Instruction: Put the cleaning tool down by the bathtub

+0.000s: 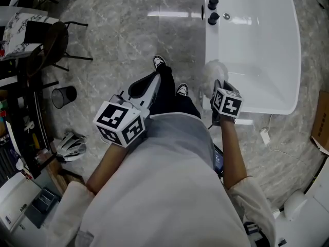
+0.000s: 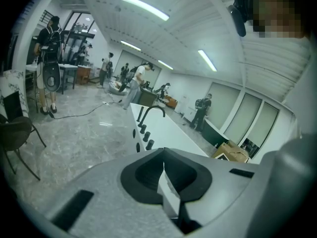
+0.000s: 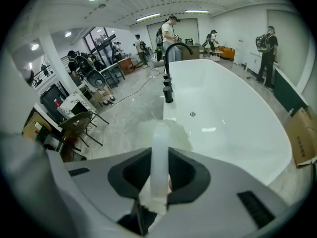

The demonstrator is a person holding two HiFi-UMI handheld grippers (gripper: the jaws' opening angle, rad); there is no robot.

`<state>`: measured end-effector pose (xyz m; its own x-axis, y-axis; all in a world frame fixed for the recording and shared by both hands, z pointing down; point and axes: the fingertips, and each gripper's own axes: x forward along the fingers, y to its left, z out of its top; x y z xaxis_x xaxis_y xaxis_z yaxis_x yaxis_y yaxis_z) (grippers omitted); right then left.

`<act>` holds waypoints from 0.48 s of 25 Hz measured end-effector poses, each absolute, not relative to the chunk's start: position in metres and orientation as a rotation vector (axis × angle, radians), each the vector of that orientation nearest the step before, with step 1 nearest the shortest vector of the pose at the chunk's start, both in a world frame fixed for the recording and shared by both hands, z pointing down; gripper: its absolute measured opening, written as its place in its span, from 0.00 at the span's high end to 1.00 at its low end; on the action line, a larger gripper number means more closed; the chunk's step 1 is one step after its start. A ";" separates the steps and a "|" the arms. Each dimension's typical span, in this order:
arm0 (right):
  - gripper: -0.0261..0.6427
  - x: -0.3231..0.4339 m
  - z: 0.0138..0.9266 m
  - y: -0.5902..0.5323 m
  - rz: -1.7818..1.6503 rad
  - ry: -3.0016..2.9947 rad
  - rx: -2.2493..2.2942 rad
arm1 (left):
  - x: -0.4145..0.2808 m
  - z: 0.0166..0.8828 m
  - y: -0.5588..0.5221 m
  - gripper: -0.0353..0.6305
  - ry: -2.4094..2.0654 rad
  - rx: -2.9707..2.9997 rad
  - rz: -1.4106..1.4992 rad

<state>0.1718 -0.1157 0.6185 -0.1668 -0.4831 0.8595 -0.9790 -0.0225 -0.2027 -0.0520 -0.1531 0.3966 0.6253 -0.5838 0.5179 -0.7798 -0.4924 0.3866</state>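
My right gripper is shut on the white handle of the cleaning tool, whose fluffy white head hangs just past the jaws by the near rim of the bathtub. In the head view that fluffy head shows beside the tub's left wall, with the right gripper just below it. My left gripper is held up and level with its jaws closed and nothing between them; in the head view the left gripper sits over the person's legs.
A black faucet with round knobs stands at the tub's far end. On the marble floor are a black bin, a chair, a helmet and a cardboard box. Several people stand far off.
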 end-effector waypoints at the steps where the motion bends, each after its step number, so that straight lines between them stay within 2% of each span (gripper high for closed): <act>1: 0.84 0.172 0.621 -0.115 1.127 -1.683 1.531 | -0.053 0.397 -0.153 0.93 -1.067 2.246 0.423; 12: 0.84 0.174 0.646 -0.111 1.088 -1.625 1.498 | -0.057 0.395 -0.152 0.93 -1.066 2.241 0.421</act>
